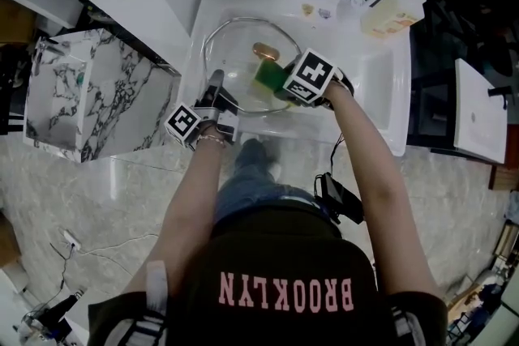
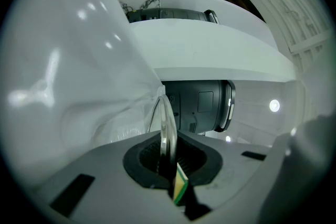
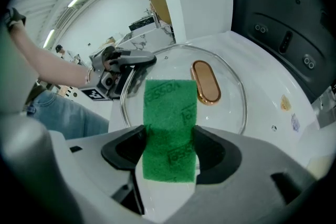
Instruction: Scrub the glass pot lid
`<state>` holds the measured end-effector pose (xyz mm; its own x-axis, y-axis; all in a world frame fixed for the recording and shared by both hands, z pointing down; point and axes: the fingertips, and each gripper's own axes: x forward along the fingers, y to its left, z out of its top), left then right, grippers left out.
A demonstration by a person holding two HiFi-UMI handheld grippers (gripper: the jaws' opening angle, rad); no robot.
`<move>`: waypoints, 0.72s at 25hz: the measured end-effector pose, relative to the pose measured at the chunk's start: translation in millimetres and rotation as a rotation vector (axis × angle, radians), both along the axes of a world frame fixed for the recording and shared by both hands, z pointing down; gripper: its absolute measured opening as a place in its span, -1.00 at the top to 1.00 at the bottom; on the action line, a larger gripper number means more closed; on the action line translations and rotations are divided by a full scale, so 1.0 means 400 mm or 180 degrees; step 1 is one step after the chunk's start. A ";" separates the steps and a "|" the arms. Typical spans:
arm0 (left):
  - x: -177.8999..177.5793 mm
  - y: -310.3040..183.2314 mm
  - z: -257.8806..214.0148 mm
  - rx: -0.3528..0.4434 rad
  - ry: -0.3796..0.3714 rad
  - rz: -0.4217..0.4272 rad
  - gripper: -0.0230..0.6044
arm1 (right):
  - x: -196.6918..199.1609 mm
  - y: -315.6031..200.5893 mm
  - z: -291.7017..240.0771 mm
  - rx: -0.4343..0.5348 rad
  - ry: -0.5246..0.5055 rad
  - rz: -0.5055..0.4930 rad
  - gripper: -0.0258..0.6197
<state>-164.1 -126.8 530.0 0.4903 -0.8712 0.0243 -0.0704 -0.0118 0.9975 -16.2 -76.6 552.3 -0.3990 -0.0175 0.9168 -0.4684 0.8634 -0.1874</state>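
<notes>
Glass pot lid (image 1: 235, 44): in white sink (image 1: 381, 85), copper handle (image 3: 206, 81) facing up.
Left gripper (image 2: 169, 157): clamped on lid's rim.
Right gripper (image 3: 169, 152): gripping green sponge (image 3: 169, 113), beside the handle.

The round glass pot lid (image 1: 231, 65) is clear and glossy, its copper-coloured metal handle (image 1: 265, 52) polished, the green scouring sponge (image 1: 266, 78) rough, the white sink (image 1: 379, 85) smooth.

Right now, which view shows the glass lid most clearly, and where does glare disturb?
Right gripper view: sharp, glass lid plain behind the green sponge, edges bent by fisheye. Left gripper view: lid edge-on, blurred white surface with glare spots. Head view: lid faint against white sink.
</notes>
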 end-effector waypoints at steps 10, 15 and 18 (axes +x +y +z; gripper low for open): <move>0.001 0.000 0.001 0.0018 -0.0013 0.0001 0.87 | 0.142 0.018 0.076 -0.0305 0.0103 0.0439 0.08; 0.003 0.000 0.001 0.0001 -0.0006 0.0000 0.87 | 0.192 0.002 0.076 -0.0308 0.0163 0.0629 0.08; -0.001 -0.001 0.003 -0.0013 -0.0018 -0.0001 0.87 | 0.196 -0.034 0.010 -0.0159 0.0102 0.0589 0.08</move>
<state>-164.4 -127.0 531.0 0.4899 -0.8713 0.0305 -0.0760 -0.0078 0.9971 62.1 -90.3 556.4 -0.3636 -0.0420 0.9306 -0.6247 0.7520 -0.2102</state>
